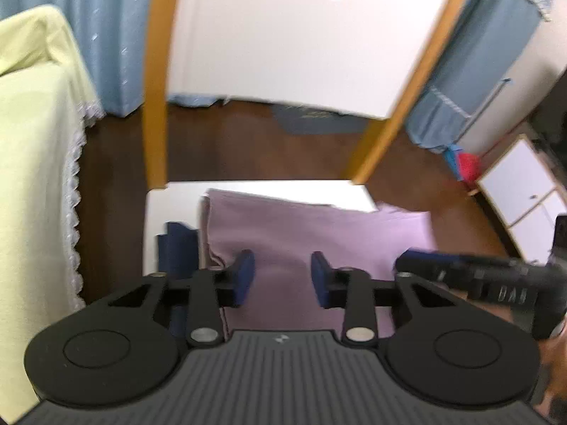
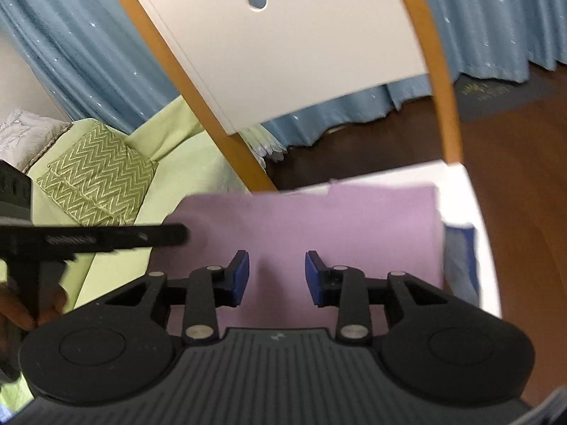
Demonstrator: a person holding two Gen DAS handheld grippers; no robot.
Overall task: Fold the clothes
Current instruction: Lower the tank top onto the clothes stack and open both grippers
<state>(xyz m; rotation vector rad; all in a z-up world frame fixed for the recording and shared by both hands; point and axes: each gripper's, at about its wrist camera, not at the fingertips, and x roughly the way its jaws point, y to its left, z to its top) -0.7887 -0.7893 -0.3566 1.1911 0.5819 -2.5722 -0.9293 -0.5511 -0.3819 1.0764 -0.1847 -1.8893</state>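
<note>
Both of my tools stand over the lilac garment (image 1: 301,233), which lies flat on the white tabletop (image 1: 170,205), reaching its far edge and overhanging one side edge. My left gripper (image 1: 282,278) has its blue pads spread apart with nothing between them; my right gripper (image 2: 277,276) is likewise spread and empty. A dark blue garment (image 1: 179,248) sits at the tabletop's other side edge, just beside the lilac one (apparently folded already, though motion blur leaves that uncertain). Judged from the flat lay, the step in hand is taking hold for the next fold. To do it well, I should bring each gripper down on a near corner, pinch all layers together, lift evenly and carry the edge straight toward the far edge so the fold line stays square. Legible writing: raised letters on the right tool's body read roughly "DAB"; the floor mat's (image 2: 496,95) lettering is unreadable.
</note>
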